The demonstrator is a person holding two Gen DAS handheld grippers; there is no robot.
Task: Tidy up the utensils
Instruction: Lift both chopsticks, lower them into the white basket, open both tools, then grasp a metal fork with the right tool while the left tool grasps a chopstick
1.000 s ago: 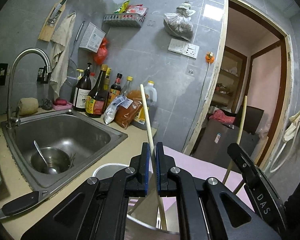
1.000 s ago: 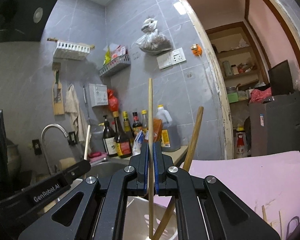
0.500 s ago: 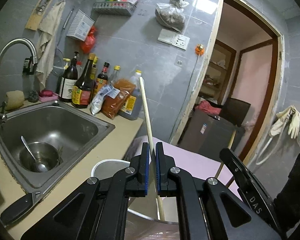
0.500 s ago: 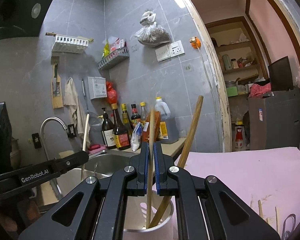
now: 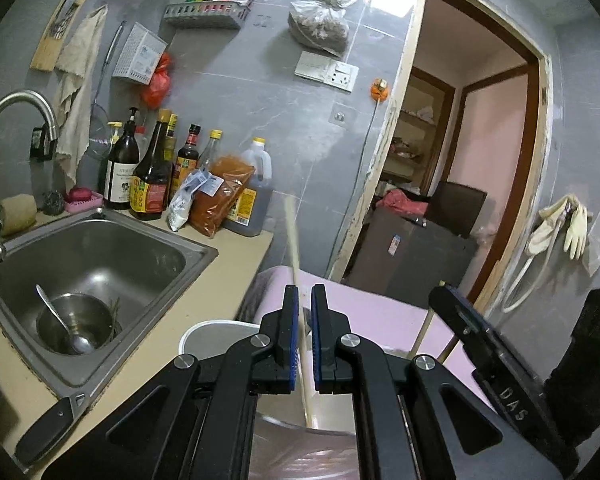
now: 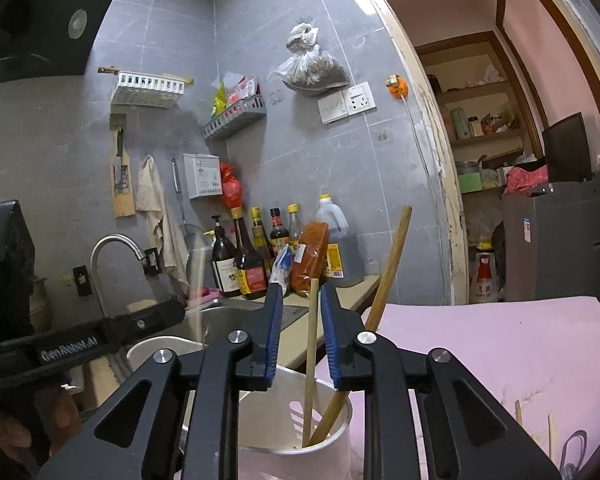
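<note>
The sink (image 5: 100, 256) lies well left of the left gripper (image 5: 305, 344), a steel bowl (image 5: 74, 328) with a spoon (image 5: 60, 320) in its basin. The pink mat (image 6: 500, 360) spreads ahead and to the right of the right gripper (image 6: 299, 336). Bottles (image 5: 152, 176) stand along the wall far ahead-left of the left gripper.

Just below and ahead of the right gripper stands the holder (image 6: 340, 432), a white cup on the mat's edge. A second white cup (image 5: 204, 340) sits just left of the left gripper's fingers.

The right gripper is released: its blue pads stand apart with a chopstick (image 6: 310, 360) between them, touching neither, its lower end down in the holder. A thicker wooden stick (image 6: 388, 272) leans in the same holder, rising to the right of the fingers.

The left gripper's jaws are slightly parted; a blurred chopstick (image 5: 296, 280) stands between them, close against the left pad, tilted a little left at the top. Whether it is pinched I cannot tell.

Two more chopsticks (image 6: 518, 412) lie on the mat, down right of the right gripper.
</note>
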